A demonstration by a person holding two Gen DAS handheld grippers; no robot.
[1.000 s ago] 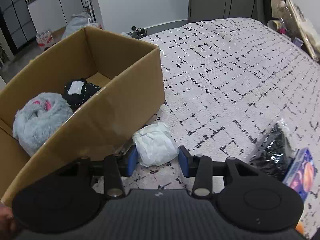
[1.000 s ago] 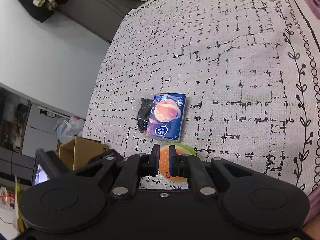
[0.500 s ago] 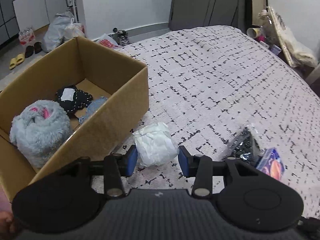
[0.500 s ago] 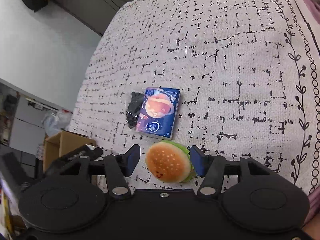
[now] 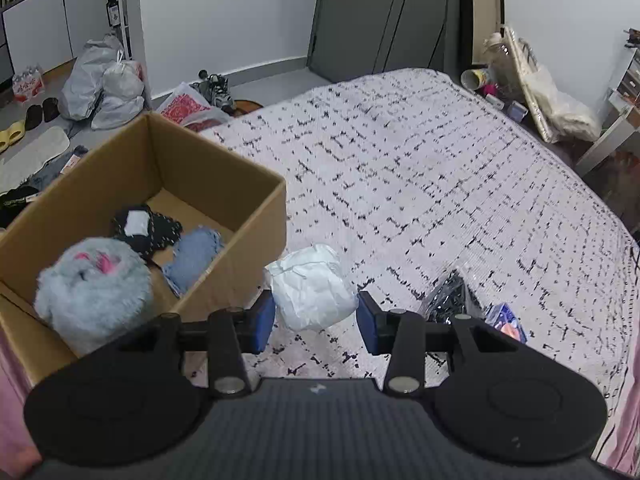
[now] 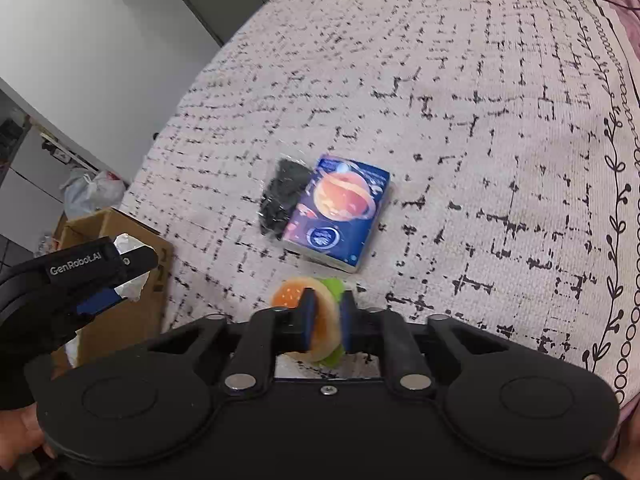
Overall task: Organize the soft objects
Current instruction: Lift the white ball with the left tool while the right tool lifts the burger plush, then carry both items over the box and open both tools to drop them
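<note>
My left gripper [image 5: 316,316] is shut on a white crumpled soft bundle [image 5: 312,284], held just above the bedspread beside the open cardboard box [image 5: 260,208]. Inside the box lie a grey-blue fluffy plush [image 5: 92,288], a black knit item [image 5: 148,228] and a denim-blue piece [image 5: 192,256]. My right gripper [image 6: 326,320] is shut on an orange burger toy [image 6: 288,294], squashed thin between the blue pads, low over the bed. The left gripper [image 6: 120,276] with its white bundle also shows at the left edge of the right wrist view.
A blue planet-print pack [image 6: 340,212] and a black bagged item [image 6: 280,196] lie together on the patterned bedspread [image 6: 460,100]. Bags and shoes lie on the floor [image 5: 100,84] beyond the box. Clutter stands at the bed's far right corner [image 5: 520,68].
My left gripper rose with the white bundle still in it. My right gripper opened around the burger toy, then closed and squeezed it flat.
</note>
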